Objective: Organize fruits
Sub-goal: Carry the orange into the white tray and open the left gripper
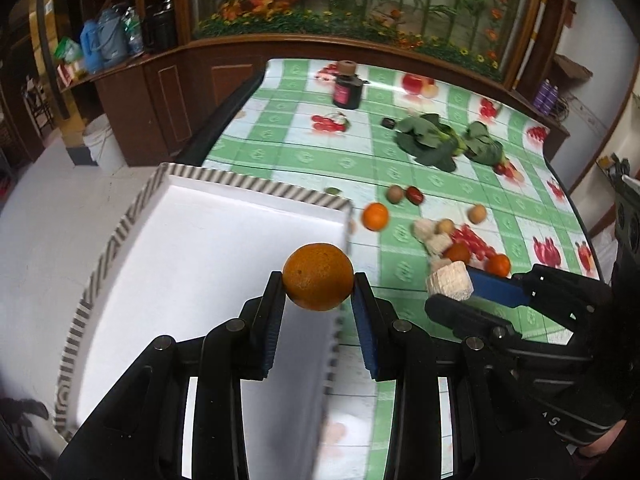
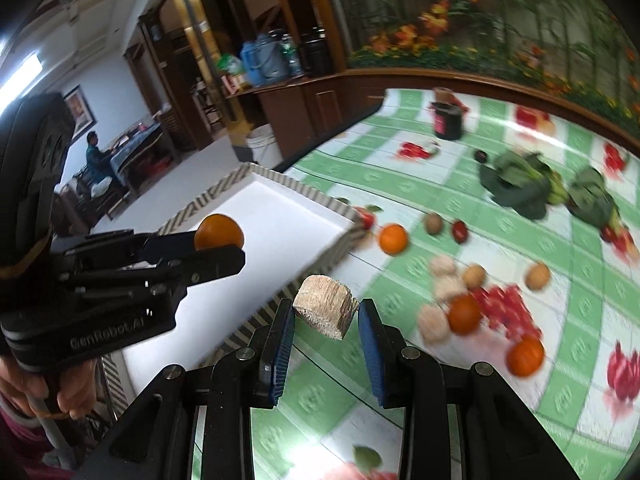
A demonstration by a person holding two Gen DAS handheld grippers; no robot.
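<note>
My left gripper (image 1: 318,280) is shut on an orange (image 1: 318,276) and holds it over the right part of a white tray with a striped rim (image 1: 256,188); the orange also shows in the right wrist view (image 2: 219,232). My right gripper (image 2: 326,314) is shut on a pale beige cut chunk (image 2: 325,306), held above the tablecloth just right of the tray (image 2: 304,196); the chunk also shows in the left wrist view (image 1: 448,280). Loose oranges (image 2: 393,239) (image 2: 464,314) (image 2: 525,356), small brown fruits (image 2: 537,276), a red date (image 2: 459,231) and more beige chunks (image 2: 432,324) lie on the table.
A green checked tablecloth (image 2: 440,192) covers the table. Leafy greens (image 2: 520,184) lie at the back right. A dark jar (image 2: 448,120) stands at the far edge. The tray overhangs the table's left edge. A wooden cabinet stands behind.
</note>
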